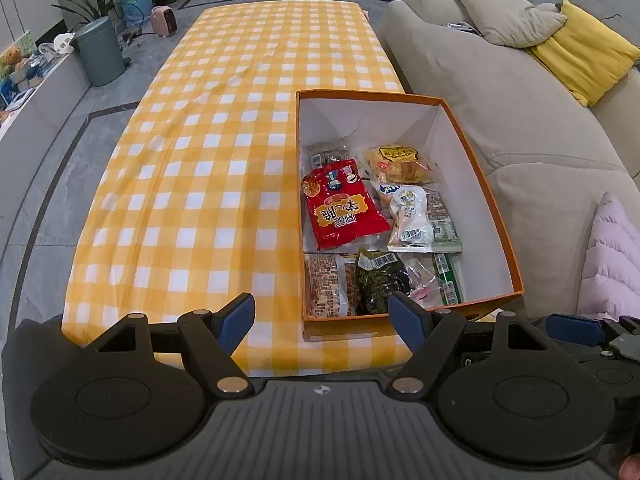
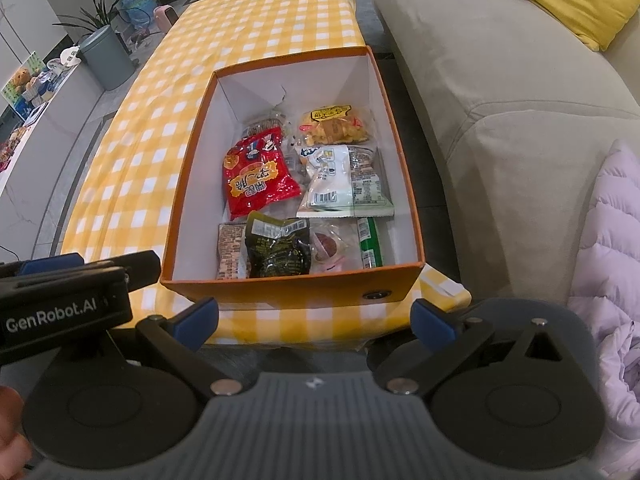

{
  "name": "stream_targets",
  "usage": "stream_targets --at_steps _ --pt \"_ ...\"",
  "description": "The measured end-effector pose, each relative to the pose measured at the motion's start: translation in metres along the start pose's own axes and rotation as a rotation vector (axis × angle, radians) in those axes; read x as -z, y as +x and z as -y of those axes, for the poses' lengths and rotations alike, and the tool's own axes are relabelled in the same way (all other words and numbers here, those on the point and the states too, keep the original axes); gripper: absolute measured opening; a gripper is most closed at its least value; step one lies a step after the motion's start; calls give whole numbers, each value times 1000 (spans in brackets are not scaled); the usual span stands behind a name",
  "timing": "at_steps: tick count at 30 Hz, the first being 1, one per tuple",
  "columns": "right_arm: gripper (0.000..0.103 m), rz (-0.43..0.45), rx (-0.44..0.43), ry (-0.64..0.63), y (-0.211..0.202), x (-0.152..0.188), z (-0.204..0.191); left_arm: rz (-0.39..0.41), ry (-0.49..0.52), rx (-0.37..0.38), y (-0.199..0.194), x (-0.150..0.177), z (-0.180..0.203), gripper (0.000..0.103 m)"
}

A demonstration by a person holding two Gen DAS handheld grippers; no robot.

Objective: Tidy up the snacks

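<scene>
An orange box (image 1: pixel 486 184) with a white inside sits on the right side of the yellow checked table (image 1: pixel 208 152); it also shows in the right wrist view (image 2: pixel 280 292). Several snack packets lie in it: a red bag (image 1: pixel 344 204) (image 2: pixel 256 174), a yellow one (image 2: pixel 334 124), a white one (image 2: pixel 340 184) and a dark green one (image 2: pixel 278 248). My left gripper (image 1: pixel 322 318) is open and empty, at the table's near edge left of the box. My right gripper (image 2: pixel 314 324) is open and empty, just before the box's near wall.
A beige sofa (image 1: pixel 500 92) with a yellow cushion (image 1: pixel 580 52) runs along the table's right side. A lilac quilted jacket (image 2: pixel 612 280) lies at its near end. A grey bin (image 1: pixel 100 52) and plants stand on the floor at the far left.
</scene>
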State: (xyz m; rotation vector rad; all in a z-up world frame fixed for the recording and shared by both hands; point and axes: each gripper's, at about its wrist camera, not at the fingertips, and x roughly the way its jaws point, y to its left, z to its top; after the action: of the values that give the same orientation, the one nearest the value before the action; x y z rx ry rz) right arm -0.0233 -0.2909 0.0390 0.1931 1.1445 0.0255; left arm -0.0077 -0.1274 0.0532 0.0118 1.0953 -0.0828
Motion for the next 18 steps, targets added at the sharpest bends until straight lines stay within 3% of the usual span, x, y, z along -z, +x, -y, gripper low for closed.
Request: stream_targets --at_steps 18 --pt "99 2 11 -10 1 0 -3 -4 6 -9 1 0 0 89"
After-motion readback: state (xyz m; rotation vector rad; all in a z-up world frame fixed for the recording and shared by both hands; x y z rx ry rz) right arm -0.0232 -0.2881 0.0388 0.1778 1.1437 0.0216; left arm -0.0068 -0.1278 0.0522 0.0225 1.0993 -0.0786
